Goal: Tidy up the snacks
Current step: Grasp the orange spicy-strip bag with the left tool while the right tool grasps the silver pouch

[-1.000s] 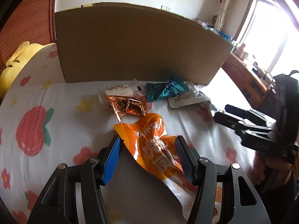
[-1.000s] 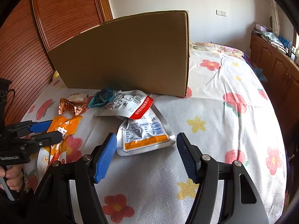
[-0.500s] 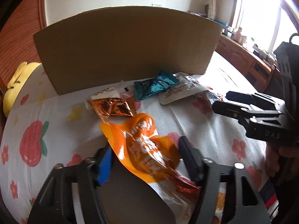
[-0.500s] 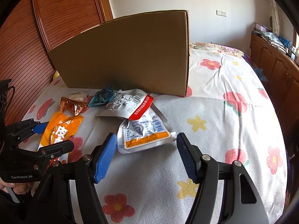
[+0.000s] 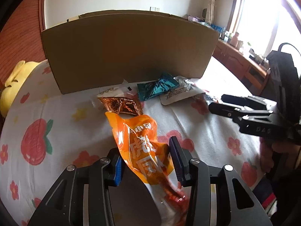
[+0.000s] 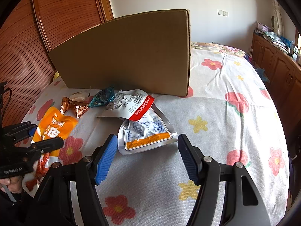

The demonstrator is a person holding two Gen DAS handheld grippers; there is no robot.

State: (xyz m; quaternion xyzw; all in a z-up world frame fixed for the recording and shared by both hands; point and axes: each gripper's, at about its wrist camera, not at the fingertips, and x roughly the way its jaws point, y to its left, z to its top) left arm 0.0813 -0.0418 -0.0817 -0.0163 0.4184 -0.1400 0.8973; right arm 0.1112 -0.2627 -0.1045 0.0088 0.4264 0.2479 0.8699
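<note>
The orange snack bag (image 5: 143,146) is pinched between the pads of the left gripper (image 5: 148,162), whose jaws have just been closing on it; its upper end is raised off the floral bedsheet (image 6: 216,124). A copper wrapper (image 5: 121,105) and teal wrapper (image 5: 158,88) lie beyond, before the cardboard box (image 5: 128,50). The right gripper (image 6: 146,156) is held open, nothing between its pads, just short of a silver pouch (image 6: 144,133).
</note>
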